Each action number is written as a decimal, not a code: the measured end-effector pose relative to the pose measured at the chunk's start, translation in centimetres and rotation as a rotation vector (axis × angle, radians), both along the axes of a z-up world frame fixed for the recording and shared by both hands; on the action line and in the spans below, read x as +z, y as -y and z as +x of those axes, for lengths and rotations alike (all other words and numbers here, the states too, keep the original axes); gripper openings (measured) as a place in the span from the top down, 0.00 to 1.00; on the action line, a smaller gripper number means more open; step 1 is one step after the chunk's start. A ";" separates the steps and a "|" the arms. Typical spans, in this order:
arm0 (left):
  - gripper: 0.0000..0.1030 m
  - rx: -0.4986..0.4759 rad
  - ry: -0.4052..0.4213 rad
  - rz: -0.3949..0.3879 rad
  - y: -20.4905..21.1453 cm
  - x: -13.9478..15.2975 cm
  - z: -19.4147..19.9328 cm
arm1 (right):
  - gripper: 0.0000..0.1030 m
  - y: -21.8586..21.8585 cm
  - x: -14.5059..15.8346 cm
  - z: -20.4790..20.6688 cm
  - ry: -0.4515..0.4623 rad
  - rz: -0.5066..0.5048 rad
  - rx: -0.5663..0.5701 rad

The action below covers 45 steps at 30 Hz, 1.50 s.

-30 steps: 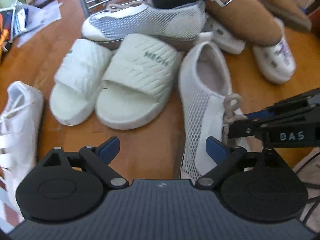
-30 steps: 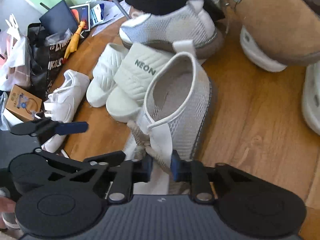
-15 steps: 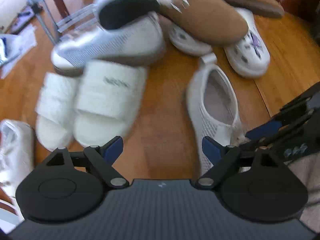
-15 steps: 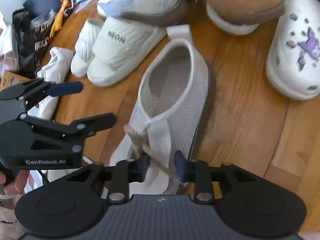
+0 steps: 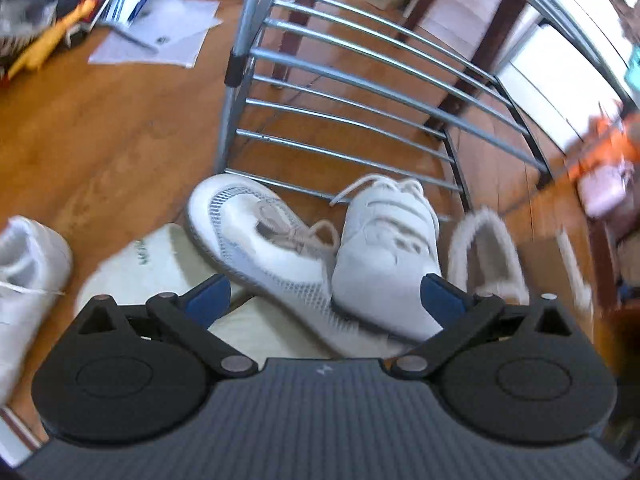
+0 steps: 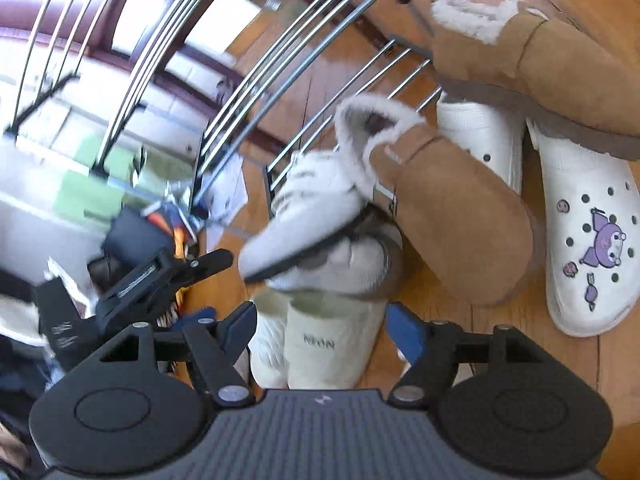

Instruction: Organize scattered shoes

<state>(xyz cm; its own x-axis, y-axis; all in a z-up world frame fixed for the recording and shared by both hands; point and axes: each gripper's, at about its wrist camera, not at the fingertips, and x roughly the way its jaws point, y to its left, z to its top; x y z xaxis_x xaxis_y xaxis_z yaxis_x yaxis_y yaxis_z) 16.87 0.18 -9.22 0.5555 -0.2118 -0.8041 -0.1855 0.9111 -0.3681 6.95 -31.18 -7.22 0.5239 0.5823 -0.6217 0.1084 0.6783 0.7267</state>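
Evidently little is sorted. In the left wrist view the metal shoe rack [image 5: 360, 92] fills the upper centre of the frame, and every rail visible there is bare; its higher tiers, at upper right, run out of frame. A mesh sneaker [image 5: 260, 248] and a white lace-up sneaker [image 5: 386, 256] lie heaped at frame centre, overlapping each other and resting on a cream slide [image 5: 148, 272], at the foot of the rack. Another white sneaker [image 5: 28, 276] sits apart at the left edge.

The right wrist view shows two tan fleece-lined clogs [image 6: 448, 216] and white perforated clogs [image 6: 588, 232] crowding the centre and right of the frame, apparently lying partly on the rack's lowest rails.

The left gripper [image 5: 324, 296] stands with its jaws apart, holding nothing. The right gripper [image 6: 320, 330] likewise stands apart and empty, above the slide marked NEON.

Judgement: pairing and racking remain outstanding for nearly every shoe seen.
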 end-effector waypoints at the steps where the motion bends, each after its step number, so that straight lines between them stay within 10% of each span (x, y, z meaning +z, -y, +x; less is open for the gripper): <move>1: 0.00 0.016 -0.009 -0.009 0.2 -0.3 0.2 | 0.29 0.2 -0.4 0.0 -0.001 0.008 -0.010; 6: 0.00 0.134 -0.061 -0.072 0.8 -1.5 0.6 | 0.29 0.7 -2.6 -0.1 -0.005 0.046 -0.047; 12: 0.02 0.255 -0.196 -0.323 1.3 -5.0 2.3 | 0.29 0.1 -3.8 -0.1 0.004 0.088 -0.036; 14: 0.26 0.307 -0.240 -0.451 1.1 -6.3 2.3 | 0.29 0.0 -4.1 -0.2 0.005 0.082 -0.029; 26: 0.47 0.088 -0.131 -0.259 2.9 -2.6 1.4 | 0.29 0.2 -4.4 -0.7 0.056 0.072 -0.029; 45: 0.50 0.004 -0.022 -0.382 -3.9 0.9 -5.6 | 0.29 -1.9 -3.8 -0.5 0.167 0.104 0.070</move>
<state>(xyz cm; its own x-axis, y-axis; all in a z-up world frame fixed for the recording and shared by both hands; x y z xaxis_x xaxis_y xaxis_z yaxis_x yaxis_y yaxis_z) 11.25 4.11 -8.36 0.5408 -0.4962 -0.6792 -0.2004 0.7082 -0.6769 6.40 -29.31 -11.03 0.5703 0.6776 -0.4643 -0.0644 0.6004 0.7971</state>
